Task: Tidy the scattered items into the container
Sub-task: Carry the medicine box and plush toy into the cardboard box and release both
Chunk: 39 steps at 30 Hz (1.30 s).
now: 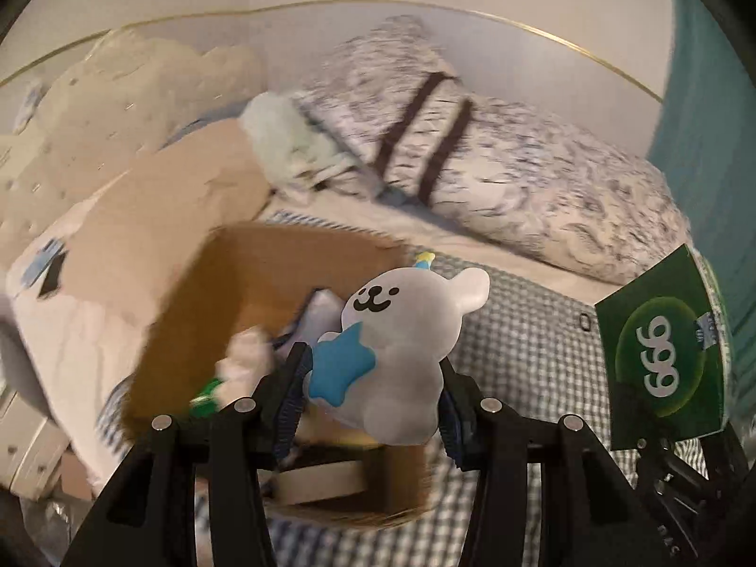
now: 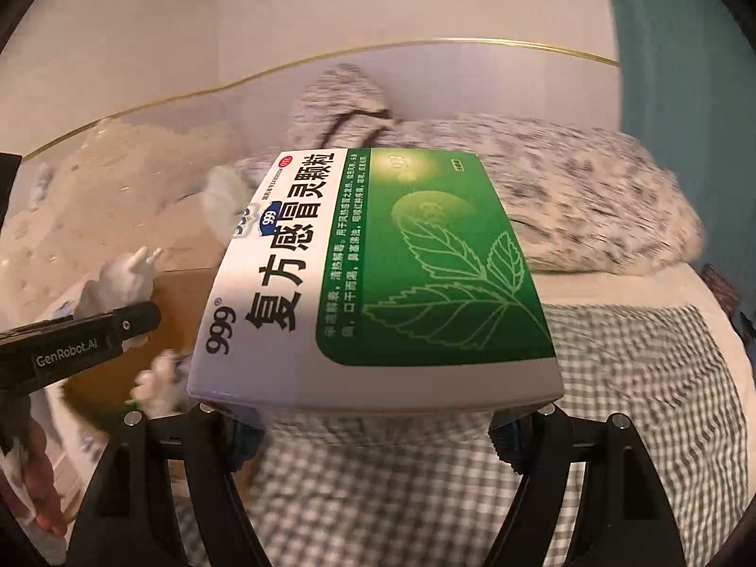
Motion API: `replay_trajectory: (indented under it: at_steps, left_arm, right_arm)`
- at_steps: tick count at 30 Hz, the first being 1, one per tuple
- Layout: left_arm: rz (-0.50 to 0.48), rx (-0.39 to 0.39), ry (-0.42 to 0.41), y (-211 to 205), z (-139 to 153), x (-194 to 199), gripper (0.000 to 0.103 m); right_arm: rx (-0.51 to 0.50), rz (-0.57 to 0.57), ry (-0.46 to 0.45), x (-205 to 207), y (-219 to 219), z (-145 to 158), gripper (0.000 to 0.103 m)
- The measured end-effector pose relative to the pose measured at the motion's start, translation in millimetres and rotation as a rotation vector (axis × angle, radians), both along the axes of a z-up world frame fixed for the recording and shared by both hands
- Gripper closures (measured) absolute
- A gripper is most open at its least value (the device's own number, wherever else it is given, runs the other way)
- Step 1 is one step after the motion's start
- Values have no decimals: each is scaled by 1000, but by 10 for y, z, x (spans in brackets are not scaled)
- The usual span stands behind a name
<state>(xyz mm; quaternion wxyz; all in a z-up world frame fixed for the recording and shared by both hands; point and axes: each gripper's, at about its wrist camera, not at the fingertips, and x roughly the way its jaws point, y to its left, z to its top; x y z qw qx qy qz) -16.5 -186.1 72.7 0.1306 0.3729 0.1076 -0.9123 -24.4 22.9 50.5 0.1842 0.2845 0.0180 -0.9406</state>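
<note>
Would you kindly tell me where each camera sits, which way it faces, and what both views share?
Left wrist: on the left gripper, facing down into the open brown cardboard box; its fingers clamp a grey plush seal with a blue star.
Right wrist: on the right gripper, facing along the bed; its fingers clamp a green-and-white medicine carton; a hand shows at left.
Shared: carton, cardboard box, plush seal, checked bedsheet, patterned pillow.

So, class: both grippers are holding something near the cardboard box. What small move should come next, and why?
Probably open the left gripper: its grey seal toy already hangs over the open cardboard box, where other items lie. The medicine box in the right gripper is beside the box, over the checked sheet.
</note>
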Motion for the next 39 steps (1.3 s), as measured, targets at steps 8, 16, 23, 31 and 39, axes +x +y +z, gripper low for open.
replay_trajectory:
  at_steps: [8, 16, 23, 31, 39]
  left_arm:
    - [97, 46, -37, -668, -172, 260, 53]
    - [112, 68, -60, -901, -406, 259, 53]
    - [173, 35, -104, -1052, -597, 129, 11]
    - [152, 47, -88, -1056, -626, 10, 2]
    - [148, 1, -79, -867, -518, -67, 2]
  right_arm:
    - [27, 184, -22, 261, -855, 115, 27]
    - [63, 271, -105, 33, -1416, -67, 27]
    - [101, 215, -143, -289, -1612, -280, 21]
    - [11, 229, -159, -388, -1484, -260, 7]
    - [-103, 225, -126, -437, -1216, -137, 7]
